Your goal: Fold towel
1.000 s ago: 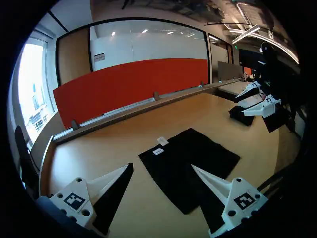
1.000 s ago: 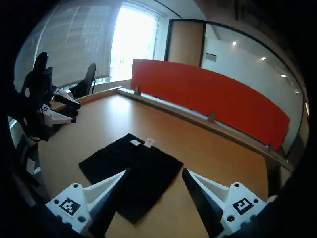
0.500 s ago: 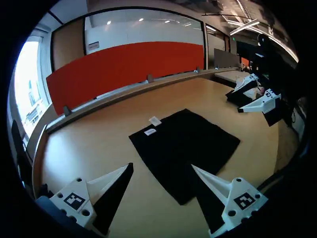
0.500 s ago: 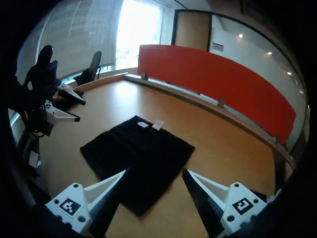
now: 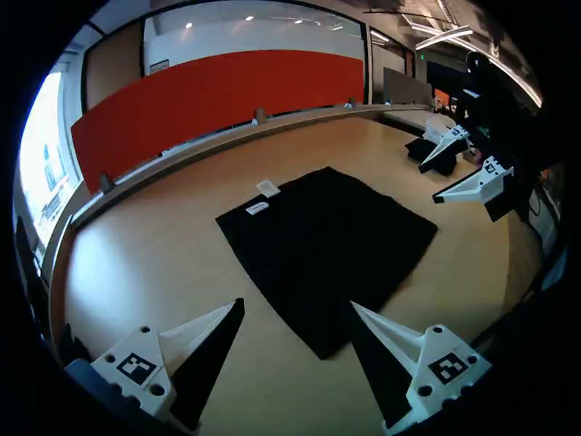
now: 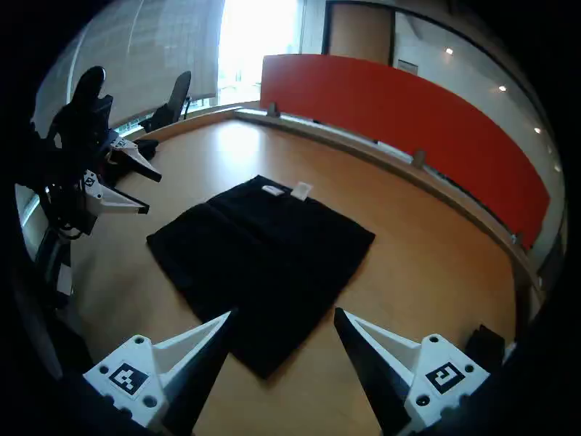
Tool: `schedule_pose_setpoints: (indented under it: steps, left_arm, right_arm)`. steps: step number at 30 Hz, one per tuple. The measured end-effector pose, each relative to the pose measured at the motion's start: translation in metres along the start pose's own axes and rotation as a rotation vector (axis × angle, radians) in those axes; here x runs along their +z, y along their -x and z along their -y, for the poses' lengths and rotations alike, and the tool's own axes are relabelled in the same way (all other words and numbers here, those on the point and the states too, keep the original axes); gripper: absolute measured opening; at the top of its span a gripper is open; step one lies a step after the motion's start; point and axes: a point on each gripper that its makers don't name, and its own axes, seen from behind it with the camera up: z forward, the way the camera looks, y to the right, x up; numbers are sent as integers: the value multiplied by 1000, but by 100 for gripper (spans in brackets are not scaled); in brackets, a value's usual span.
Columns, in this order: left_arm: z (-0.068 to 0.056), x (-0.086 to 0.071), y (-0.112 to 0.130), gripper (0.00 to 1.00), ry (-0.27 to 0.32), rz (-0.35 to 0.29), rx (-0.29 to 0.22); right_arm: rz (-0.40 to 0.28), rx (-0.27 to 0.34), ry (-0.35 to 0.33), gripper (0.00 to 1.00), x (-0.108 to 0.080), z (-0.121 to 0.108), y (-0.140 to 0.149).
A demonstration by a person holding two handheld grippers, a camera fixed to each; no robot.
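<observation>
A black towel [image 5: 330, 236] lies flat on the wooden table, with two small white tags [image 5: 261, 198] at its far corner. In the right gripper view the same towel [image 6: 265, 247] shows a fold line across it. My left gripper [image 5: 294, 320] hovers open above the towel's near corner, holding nothing. My right gripper [image 6: 283, 327] is also open, above the opposite near edge. Each gripper appears in the other's view: the right gripper [image 5: 465, 171] at the far right, the left gripper [image 6: 120, 178] at the far left.
A red partition [image 5: 210, 102] runs along the table's [image 5: 145, 254] far edge. Office chairs [image 6: 171, 109] stand by the bright window. A small dark object [image 5: 425, 149] lies on the table beyond the towel. Bare wood surrounds the towel.
Both grippers have tilted downward and moved closer over the table, so the towel sits larger and more central in both views. Both stay open; the towel has not moved.
</observation>
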Motion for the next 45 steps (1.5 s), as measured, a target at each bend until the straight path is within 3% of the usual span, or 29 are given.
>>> schedule_pose_setpoints:
  steps: [18,27,36,45]
  left_arm:
    - [-22,17,48,97,68,124,-13]
    - [-29,22,62,97,83,180,-34]
    - [-38,26,71,94,112,227,-43]
    - [-37,27,72,88,97,246,-11]
  right_arm:
    - [108,2,-38,100,12,11,53]
    - [133,-5,-59,99,14,15,64]
    - [163,-28,-91,86,16,17,73]
    - [169,-16,-119,74,16,22,77]
